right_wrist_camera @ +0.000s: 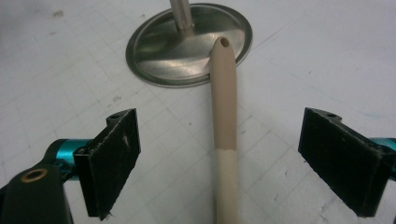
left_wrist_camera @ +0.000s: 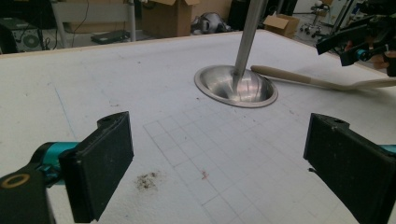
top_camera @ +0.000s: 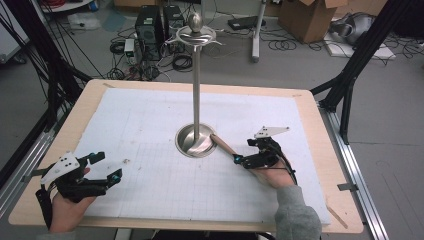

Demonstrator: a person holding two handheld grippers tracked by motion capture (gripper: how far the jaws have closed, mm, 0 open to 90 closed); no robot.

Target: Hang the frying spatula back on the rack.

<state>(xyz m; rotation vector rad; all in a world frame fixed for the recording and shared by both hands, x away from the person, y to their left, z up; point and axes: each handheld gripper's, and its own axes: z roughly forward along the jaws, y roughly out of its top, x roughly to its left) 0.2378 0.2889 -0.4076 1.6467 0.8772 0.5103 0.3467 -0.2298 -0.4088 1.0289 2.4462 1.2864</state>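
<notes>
Spatula handle [right_wrist_camera: 223, 116] lying between the released right tongs [right_wrist_camera: 243, 161], tip resting on the stand's metal base [right_wrist_camera: 187, 44].
Left tongs [left_wrist_camera: 219, 163] are idling, spread wide, well apart; closing squarely across the handle is looking wise, I'd judge.

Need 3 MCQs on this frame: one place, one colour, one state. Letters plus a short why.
1. Where does the holed end of the utensil handle rest?
A. on the rim of the stand base
B. in a cardboard box
C. under the left gripper

2. What colour is the table's mat?
A. red
B. white
C. black

3. How does the right gripper stand?
A. shut on the pole
B. shut and empty
C. open, fingers either side of the handle

Answers: 1 A, its tip overlaps the metal dish edge. 2 B, white gridded sheet. 3 C, gaps show both sides of the handle.
</notes>
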